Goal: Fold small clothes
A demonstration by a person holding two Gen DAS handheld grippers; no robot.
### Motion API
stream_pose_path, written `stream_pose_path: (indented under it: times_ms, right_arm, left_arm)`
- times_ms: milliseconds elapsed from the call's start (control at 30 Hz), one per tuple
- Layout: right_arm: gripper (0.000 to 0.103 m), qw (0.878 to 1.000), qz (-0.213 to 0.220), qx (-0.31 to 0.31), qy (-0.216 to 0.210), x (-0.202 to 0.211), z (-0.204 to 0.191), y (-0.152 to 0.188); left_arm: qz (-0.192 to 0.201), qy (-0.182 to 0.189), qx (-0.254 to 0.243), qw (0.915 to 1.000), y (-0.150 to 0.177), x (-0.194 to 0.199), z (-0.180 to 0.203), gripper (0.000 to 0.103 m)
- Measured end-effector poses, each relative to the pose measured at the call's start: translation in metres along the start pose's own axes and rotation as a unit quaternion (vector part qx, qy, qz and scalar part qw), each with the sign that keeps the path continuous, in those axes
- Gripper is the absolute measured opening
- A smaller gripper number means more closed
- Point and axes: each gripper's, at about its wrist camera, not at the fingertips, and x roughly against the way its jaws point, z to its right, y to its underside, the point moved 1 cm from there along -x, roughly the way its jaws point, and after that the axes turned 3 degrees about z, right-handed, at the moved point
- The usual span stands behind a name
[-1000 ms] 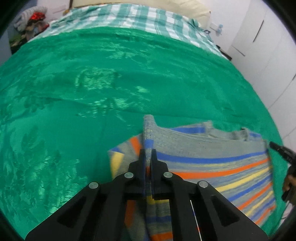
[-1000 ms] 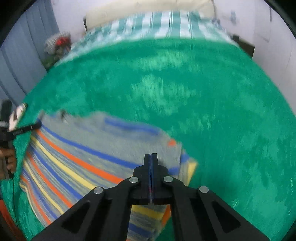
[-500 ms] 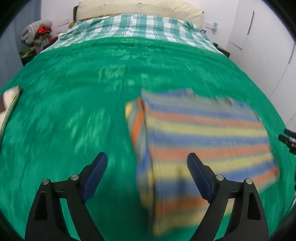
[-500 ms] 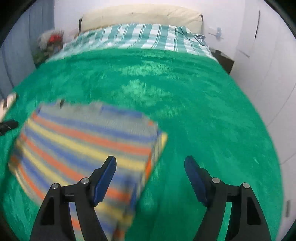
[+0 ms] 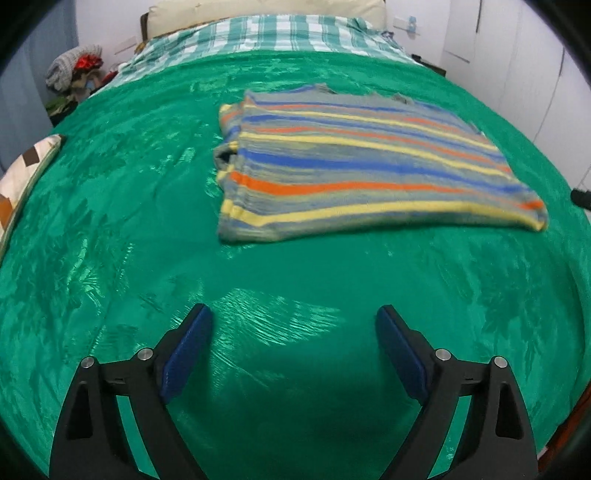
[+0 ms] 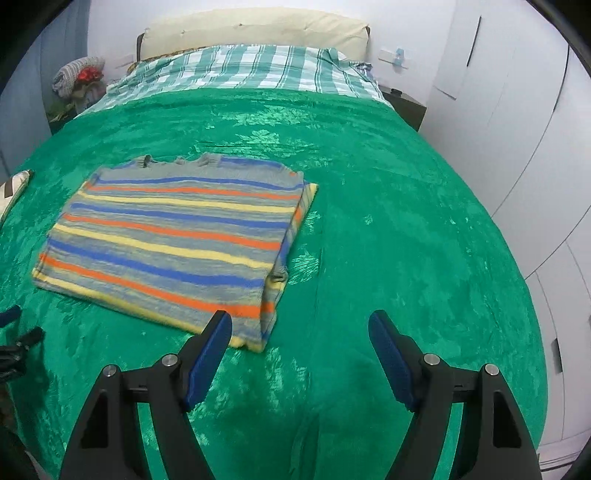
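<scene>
Your left gripper (image 5: 293, 343) hangs over bare green blanket (image 5: 110, 229), its blue-padded fingers (image 5: 186, 352) wide apart with nothing between them. Those jaws have just been opening. Your right gripper (image 6: 300, 354) is likewise spread, with only blanket in the gap; its jaws too have just been opening. The left pad of the right gripper overlaps the near corner of the sweater (image 6: 177, 236) in the picture, but you cannot tell whether it touches the cloth.

The striped sweater lies folded flat on the blanket, ahead of both grippers. In the left view it sits ahead and toward the right, well apart from the fingers; a tucked sleeve bunches along its left edge. In the right view it sits to the left, its folded right edge stacked in layers.

Open blanket runs all around the sweater, widest on the right side of the right view, where the bed edge curves down near white cupboard doors (image 6: 517, 129). Beyond the blanket lie a checked sheet (image 6: 251, 70) and a cream pillow (image 6: 255, 33).

A patterned cushion (image 5: 26, 170) is cut off at the left edge. A dark object at the right edge of the left view is mostly out of frame. The sweater's stripes are slightly blurred.
</scene>
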Motion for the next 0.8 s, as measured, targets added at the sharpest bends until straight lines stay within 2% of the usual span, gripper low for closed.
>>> stream_pose_path:
  times_ms: [200, 300, 367, 467, 600, 700, 800]
  right_arm:
    - [0.076, 1.000, 0.009, 0.010, 0.010, 0.011, 0.002, 0.001]
    - [0.077, 1.000, 0.009, 0.007, 0.002, 0.010, 0.006, 0.001]
    - [0.081, 1.000, 0.006, -0.007, -0.025, 0.003, 0.012, 0.004]
    - [0.081, 0.994, -0.020, -0.052, -0.090, -0.024, 0.035, 0.014]
    - [0.080, 0.976, -0.040, -0.133, -0.170, -0.064, 0.080, 0.011]
    - [0.074, 0.956, -0.037, -0.178, -0.232, -0.090, 0.103, -0.009]
    - [0.071, 0.933, -0.046, -0.201, -0.295, -0.124, 0.109, -0.036]
  left_arm:
    - [-0.001, -0.005, -0.012, 0.9999, 0.005, 0.004, 0.007, 0.092]
    - [-0.002, -0.006, -0.015, 0.9999, 0.005, 0.007, 0.011, 0.092]
    - [0.000, -0.001, -0.026, 0.9997, 0.003, 0.012, 0.021, 0.092]
    - [0.019, 0.019, -0.071, 0.9971, -0.003, 0.023, 0.053, 0.092]
    - [0.046, 0.067, -0.142, 0.9865, -0.021, 0.029, 0.117, 0.092]
    - [0.052, 0.118, -0.183, 0.9748, -0.042, 0.016, 0.176, 0.092]
    - [0.054, 0.139, -0.225, 0.9627, -0.056, -0.011, 0.226, 0.092]
